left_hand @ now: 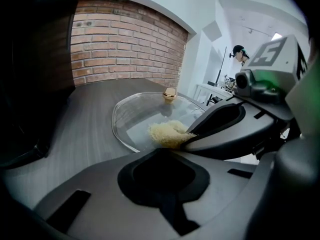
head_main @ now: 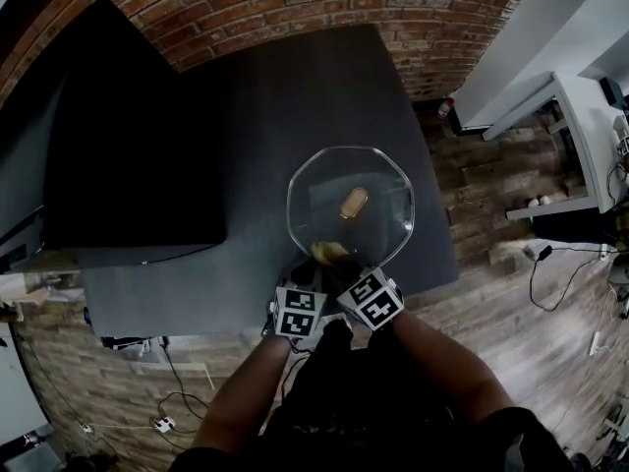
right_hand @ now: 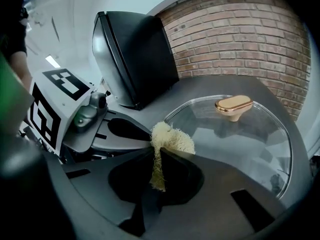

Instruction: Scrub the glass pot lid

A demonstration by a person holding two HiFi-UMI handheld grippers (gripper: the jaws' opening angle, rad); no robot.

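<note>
Scrubber [right_hand: 172, 139] sits pinched in my right gripper [right_hand: 158, 153] on the lid [head_main: 388, 190] at its 6 o'clock rim; my left gripper [left_hand: 167, 151] is pressed together just beside it, on nothing I can see. With the lid seemingly loose on the table [head_main: 246, 116], a hard push toward 12 o'clock could skate it away, or the thin pinch could shed the scrubber.
</note>
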